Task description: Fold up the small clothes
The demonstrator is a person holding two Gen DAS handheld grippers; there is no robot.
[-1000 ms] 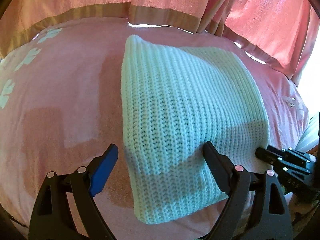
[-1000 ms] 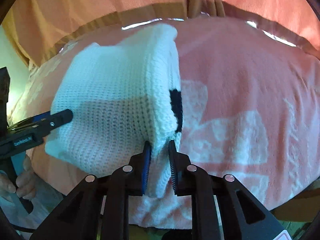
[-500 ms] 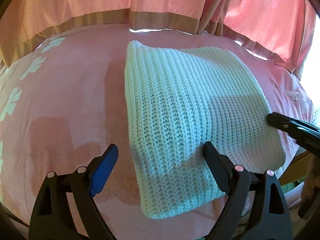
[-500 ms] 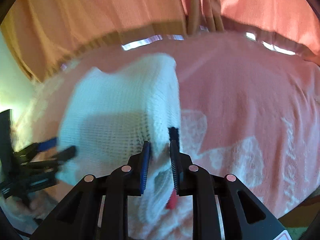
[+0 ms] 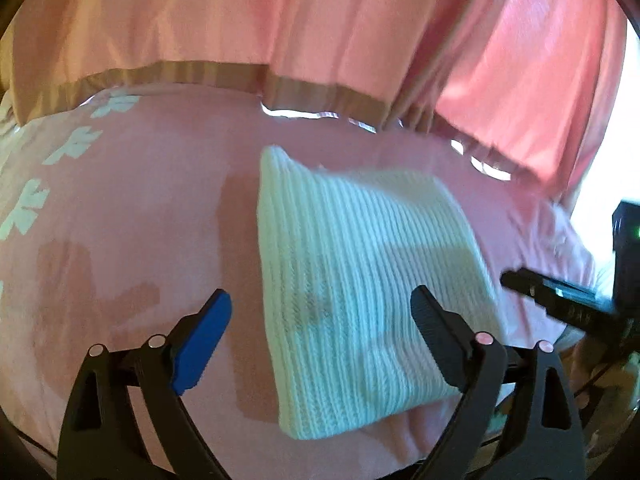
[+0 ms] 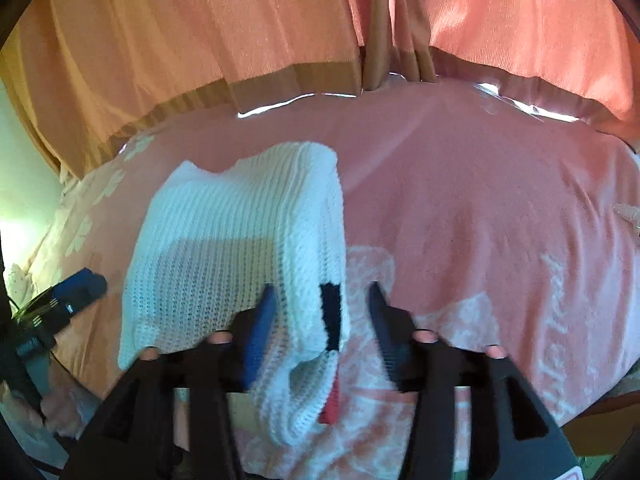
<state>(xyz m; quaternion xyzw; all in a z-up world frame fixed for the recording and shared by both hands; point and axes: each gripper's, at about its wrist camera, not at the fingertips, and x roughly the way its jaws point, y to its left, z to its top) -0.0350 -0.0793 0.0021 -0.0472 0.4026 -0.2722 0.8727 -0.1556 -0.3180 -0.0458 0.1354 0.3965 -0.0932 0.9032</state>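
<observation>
Pink bedspread (image 5: 132,240) with pale flower prints along its left edge covers the bed, and pink curtains (image 5: 248,16) with a tan hem hang behind its far edge. Toward the bed's left side in the left wrist view, the left gripper (image 5: 320,320) hovers low with its fingers released and spread wide, the blue-padded finger (image 5: 202,338) over bare bedspread and the black finger (image 5: 440,340) over the near right part of the white knitted garment (image 5: 352,264). That garment lies folded into a rough rectangle on the middle of the bed, one corner toward the far edge and its lower end close to the near edge; the left gripper's fingers do not grip it. Right of the garment in the same view, the right gripper (image 5: 560,304) shows as a dark, blurred shape near the bed's right edge. In the right wrist view, the right gripper (image 6: 320,316) has its fingers parted, with the garment's (image 6: 240,248) near right corner draped between them, a black patch and a bit of red showing at that corner; whether either finger touches the knit cannot be told through the blur. Further right, the bedspread (image 6: 500,208) carries pale printed shapes toward the near right corner.
</observation>
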